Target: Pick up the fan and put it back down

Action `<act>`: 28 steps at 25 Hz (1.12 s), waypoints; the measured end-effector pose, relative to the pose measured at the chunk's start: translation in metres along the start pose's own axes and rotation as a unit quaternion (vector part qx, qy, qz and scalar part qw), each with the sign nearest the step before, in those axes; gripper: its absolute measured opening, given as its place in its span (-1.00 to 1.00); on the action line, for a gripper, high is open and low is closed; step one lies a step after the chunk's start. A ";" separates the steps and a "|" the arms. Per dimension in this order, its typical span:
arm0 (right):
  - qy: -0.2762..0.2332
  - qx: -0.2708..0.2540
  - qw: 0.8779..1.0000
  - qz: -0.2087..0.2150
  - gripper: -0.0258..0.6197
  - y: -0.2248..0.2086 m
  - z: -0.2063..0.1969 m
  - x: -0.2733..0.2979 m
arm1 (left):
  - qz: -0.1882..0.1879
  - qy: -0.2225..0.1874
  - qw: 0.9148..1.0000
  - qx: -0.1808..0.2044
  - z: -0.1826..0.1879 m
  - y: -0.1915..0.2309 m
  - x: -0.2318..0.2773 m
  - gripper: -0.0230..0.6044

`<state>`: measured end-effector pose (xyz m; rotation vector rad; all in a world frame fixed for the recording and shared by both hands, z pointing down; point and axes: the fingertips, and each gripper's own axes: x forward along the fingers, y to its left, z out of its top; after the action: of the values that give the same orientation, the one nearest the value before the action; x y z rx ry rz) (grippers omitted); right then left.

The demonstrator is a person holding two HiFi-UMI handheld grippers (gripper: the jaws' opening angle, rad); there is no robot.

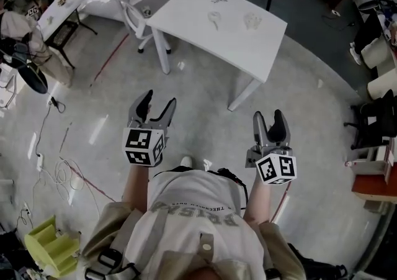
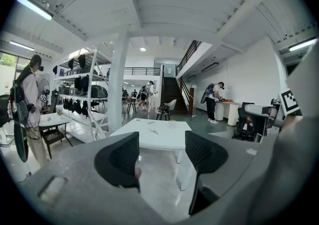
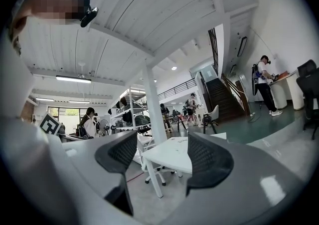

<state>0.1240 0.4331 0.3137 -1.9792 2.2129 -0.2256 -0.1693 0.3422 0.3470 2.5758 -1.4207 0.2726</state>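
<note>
Only the head view shows both claws together: the left gripper (image 1: pixel 157 102) and the right gripper (image 1: pixel 268 117), each with its 2 jaws spread and nothing between them, as each gripper view confirms; both hang over bare floor (image 1: pixel 205 95), well short of the white table (image 1: pixel 248 49); what seems to be the fan (image 1: pixel 214 20), small and pale, lies on the tabletop near a second pale item (image 1: pixel 251 20), both too small to make out; the right gripper view's jaw cuts off part of the table; a white chair (image 1: pixel 133 5) stands at the table's left end.
</note>
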 end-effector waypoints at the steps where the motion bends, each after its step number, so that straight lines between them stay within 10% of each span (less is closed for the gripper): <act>1: 0.001 0.000 1.000 -0.002 -0.01 0.002 -0.001 0.006 | -0.002 0.000 1.000 -0.001 0.000 0.007 0.004 0.03; 28: 0.038 0.003 0.999 -0.008 -0.01 -0.025 -0.022 0.131 | 0.026 0.040 0.999 -0.022 -0.017 0.089 0.083 0.02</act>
<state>0.1289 0.3005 0.3376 -2.0185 2.2386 -0.3144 -0.2024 0.2327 0.3903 2.4679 -1.4497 0.3439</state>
